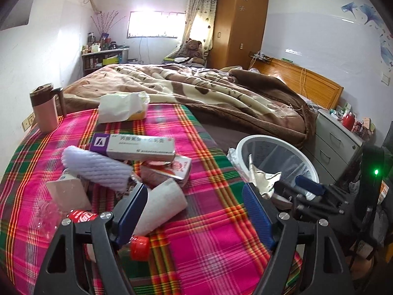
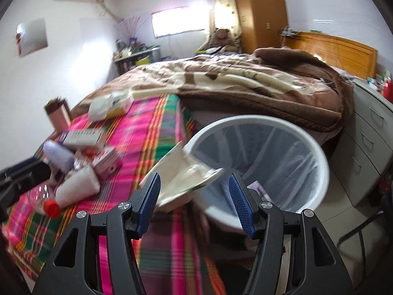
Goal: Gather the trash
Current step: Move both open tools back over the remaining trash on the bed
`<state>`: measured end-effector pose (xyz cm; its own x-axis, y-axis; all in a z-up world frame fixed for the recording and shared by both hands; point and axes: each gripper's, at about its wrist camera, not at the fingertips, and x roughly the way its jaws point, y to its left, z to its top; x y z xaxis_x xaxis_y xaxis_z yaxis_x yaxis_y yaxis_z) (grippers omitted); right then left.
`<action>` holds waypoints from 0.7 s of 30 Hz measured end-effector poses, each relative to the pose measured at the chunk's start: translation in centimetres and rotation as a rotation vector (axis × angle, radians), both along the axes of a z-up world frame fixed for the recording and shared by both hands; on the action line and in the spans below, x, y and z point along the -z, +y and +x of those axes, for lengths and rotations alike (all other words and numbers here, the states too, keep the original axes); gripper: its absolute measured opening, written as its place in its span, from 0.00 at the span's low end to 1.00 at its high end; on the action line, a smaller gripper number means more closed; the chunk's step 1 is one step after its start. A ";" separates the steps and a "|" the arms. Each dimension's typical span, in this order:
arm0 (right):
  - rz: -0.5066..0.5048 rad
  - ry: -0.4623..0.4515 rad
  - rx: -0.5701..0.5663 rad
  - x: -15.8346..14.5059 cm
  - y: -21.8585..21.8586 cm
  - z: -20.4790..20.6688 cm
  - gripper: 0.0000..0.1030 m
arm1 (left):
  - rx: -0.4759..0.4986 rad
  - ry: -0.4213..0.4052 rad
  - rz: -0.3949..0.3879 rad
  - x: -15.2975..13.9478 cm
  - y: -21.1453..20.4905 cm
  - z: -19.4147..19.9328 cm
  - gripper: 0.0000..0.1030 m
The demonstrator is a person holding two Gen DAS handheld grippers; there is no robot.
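Two claws up, both spread wide. Right gripper [image 2: 194, 204] has a crumpled pale wrapper [image 2: 181, 179] loose between its pads, neither pad pressing it; wrapper hangs over the white bin [image 2: 316, 152] rim just ahead, presumably let go to drop in. Left gripper [image 1: 194, 211] is empty over the plaid cloth [image 1: 208, 241]. Trash pile sits beside its left pad: paper cup [image 1: 164, 204], medicine box [image 1: 132, 145], red-capped bottle [image 1: 140, 247].
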<state>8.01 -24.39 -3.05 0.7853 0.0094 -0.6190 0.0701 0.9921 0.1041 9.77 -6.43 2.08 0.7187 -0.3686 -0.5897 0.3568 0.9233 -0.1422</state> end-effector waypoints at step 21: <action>-0.124 -0.020 0.225 -0.8 -2.5 1.8 0.58 | -0.209 0.063 0.012 2.4 8.6 -1.1 0.79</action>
